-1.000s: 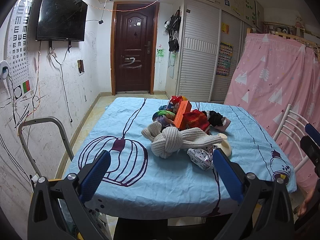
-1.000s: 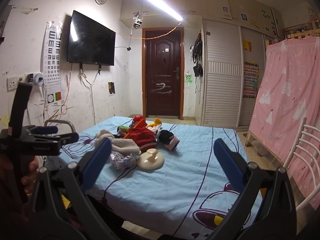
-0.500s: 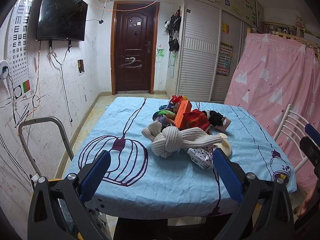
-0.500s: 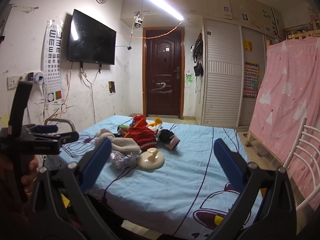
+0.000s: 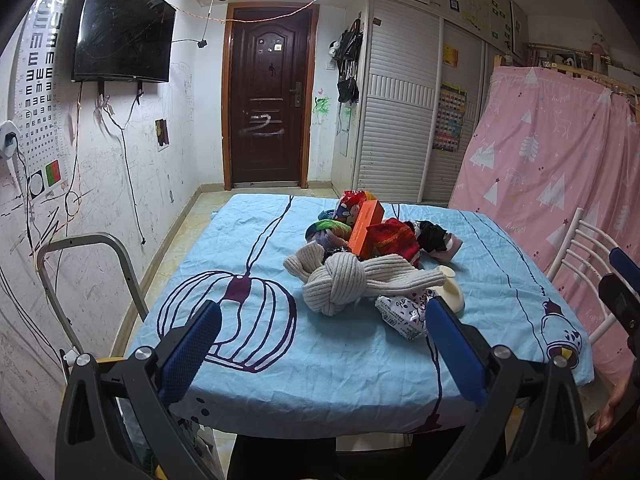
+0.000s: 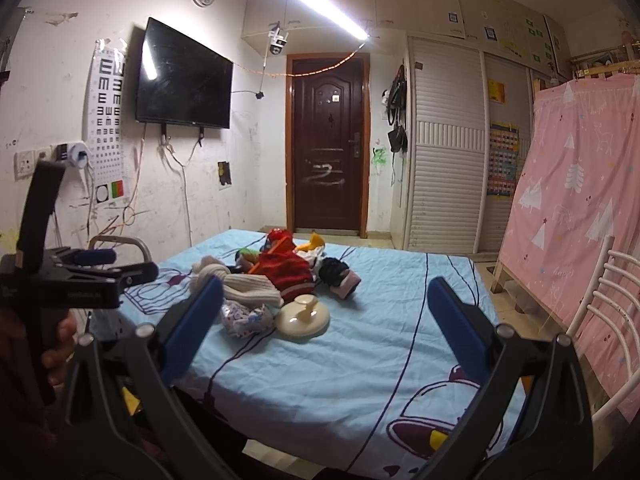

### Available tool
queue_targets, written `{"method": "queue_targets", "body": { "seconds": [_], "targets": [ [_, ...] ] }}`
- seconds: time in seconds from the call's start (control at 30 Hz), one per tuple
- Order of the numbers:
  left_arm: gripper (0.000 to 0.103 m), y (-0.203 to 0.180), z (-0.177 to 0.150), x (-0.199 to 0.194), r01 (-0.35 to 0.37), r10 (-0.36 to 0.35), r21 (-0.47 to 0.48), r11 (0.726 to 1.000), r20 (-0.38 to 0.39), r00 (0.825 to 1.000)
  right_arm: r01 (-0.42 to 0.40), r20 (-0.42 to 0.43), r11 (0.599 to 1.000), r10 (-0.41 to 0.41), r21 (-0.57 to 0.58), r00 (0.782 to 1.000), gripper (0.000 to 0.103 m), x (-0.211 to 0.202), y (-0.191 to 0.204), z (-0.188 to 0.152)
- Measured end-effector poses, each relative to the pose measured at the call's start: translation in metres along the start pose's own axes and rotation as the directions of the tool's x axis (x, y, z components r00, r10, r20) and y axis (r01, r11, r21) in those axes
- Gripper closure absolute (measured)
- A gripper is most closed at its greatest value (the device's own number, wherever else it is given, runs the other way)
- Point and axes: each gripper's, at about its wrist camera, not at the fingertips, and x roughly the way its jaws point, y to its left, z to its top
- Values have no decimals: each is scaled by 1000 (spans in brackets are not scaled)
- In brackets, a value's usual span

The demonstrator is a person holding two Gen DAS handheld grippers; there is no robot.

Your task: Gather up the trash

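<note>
A pile of things lies mid-table on the blue cloth: a knotted cream knit scarf, a crumpled printed wrapper, an orange box, a red knit piece, a cream round lid and a black-and-pink item. My left gripper is open and empty, held at the table's near edge. My right gripper is open and empty, near the table's right corner. The wrapper and lid show in the right wrist view. The left gripper's body shows at its left.
A metal frame stands left of the table by the wall. A white chair and a pink curtain stand at the right. A dark door is at the far end.
</note>
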Motion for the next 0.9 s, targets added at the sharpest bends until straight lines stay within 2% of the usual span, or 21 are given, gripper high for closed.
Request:
{"method": "queue_targets", "body": {
  "seconds": [0.17, 0.3, 0.57, 0.73, 0.9],
  "targets": [
    [10, -1, -2, 1, 0, 0, 0, 1000, -2, 1000, -1, -2, 1000, 1, 0, 1000, 5, 0, 0, 0],
    [10, 2, -4, 12, 13, -13, -1, 1000, -31, 999, 2, -21, 1000, -2, 2, 1000, 5, 7, -2, -6],
    [10, 5, 8, 53, 40, -38, 16, 999, -102, 994, -29, -135, 998, 36, 51, 990, 5, 55, -3, -23],
    [10, 1, 16, 80, 66, -60, 32, 997, -140, 988, -76, -189, 994, 91, 84, 978, 5, 83, -1, -28],
    [10, 3, 21, 102, 89, -83, 28, 996, -174, 981, -169, -253, 974, 203, 150, 946, 5, 106, 8, -35]
  ]
}}
